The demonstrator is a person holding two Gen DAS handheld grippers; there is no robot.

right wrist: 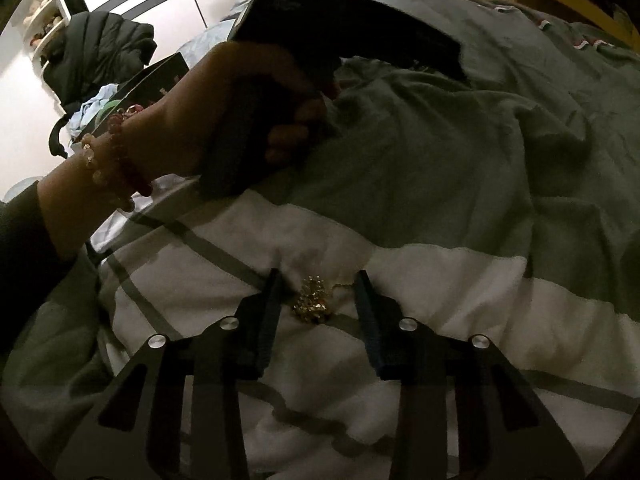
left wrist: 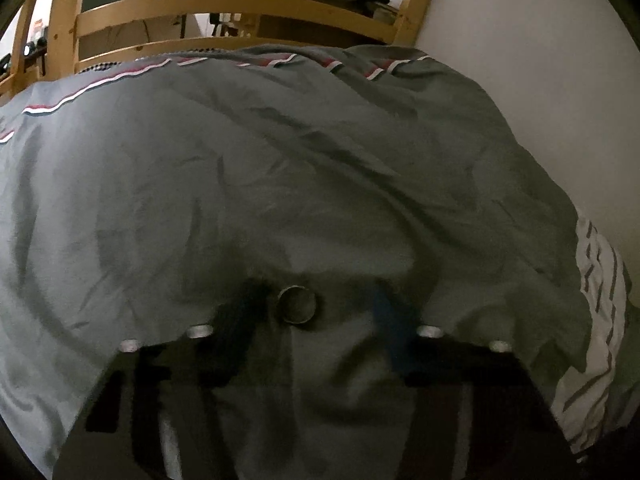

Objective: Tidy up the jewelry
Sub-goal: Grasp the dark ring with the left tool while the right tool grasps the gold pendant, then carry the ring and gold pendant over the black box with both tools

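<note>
In the left wrist view a metal ring (left wrist: 296, 305) lies on the grey duvet (left wrist: 280, 168), between the fingers of my left gripper (left wrist: 320, 300), nearer the left finger. The jaws stand open and the view is blurred. In the right wrist view a gold, sparkly jewelry piece with a thin chain (right wrist: 314, 299) lies on a white striped cloth (right wrist: 320, 356). My right gripper (right wrist: 318, 280) is open around it, one finger on each side, not touching it. The left hand with the other gripper's body (right wrist: 280, 80) is above, beaded bracelets on its wrist.
A wooden bed frame (left wrist: 224, 4) stands at the far end of the bed, a white wall (left wrist: 520, 60) on the right. A dark jacket (right wrist: 100, 52) and clutter lie left of the bed. The white striped cloth also shows at the right edge (left wrist: 596, 320).
</note>
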